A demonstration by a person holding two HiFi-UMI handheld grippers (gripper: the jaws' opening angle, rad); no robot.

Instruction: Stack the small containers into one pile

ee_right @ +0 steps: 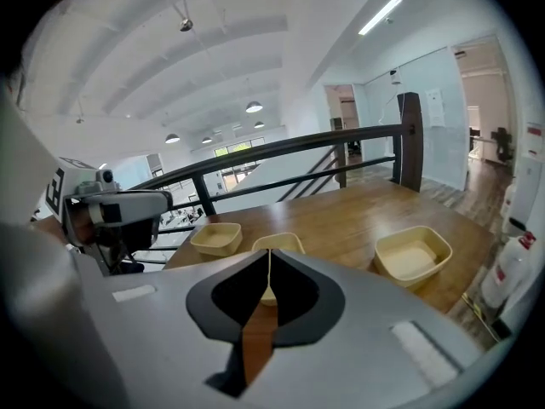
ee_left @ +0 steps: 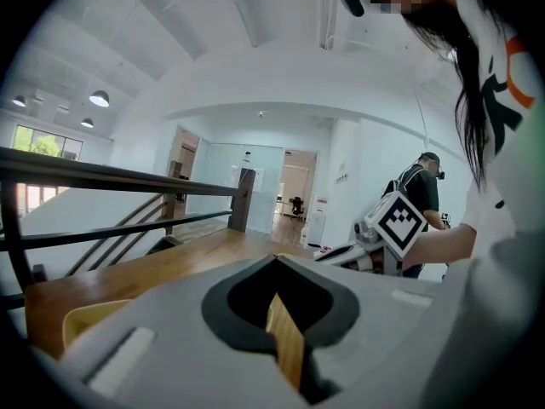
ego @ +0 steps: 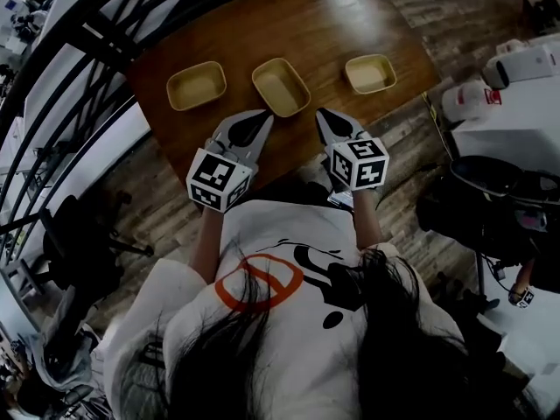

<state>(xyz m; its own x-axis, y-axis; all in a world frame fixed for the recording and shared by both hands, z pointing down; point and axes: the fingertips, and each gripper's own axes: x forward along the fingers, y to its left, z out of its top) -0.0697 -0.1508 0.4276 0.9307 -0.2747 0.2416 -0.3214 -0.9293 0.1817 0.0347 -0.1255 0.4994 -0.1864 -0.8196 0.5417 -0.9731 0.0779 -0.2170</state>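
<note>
Middle container lies just ahead of both grippers and between them, its long axis running away from the person with the far end slanted a little to the left. Left gripper: jaws closed tip to tip and empty, with only wood visible through the slit below the tips in the left gripper view; the tips sit just beside the container's near end, on its left. Right gripper: jaws likewise pressed together with nothing held, just beside the near-right corner; in the right gripper view the container shows directly behind the closed tips. Neither gripper is clearly the nearer. Left container stands well to the left, long axis across the bench, closer to the left gripper. Right container stands well to the right, closer to the right gripper. All three are upright, open side up and apart in a row, so no stacking is yet done. By judgement, an outer container would be taken by its rim and set into the middle one, which first requires opening the jaws. Bench: dark polished wood. Beyond it are a black railing on the left, a plank floor, and white equipment on the right.
</note>
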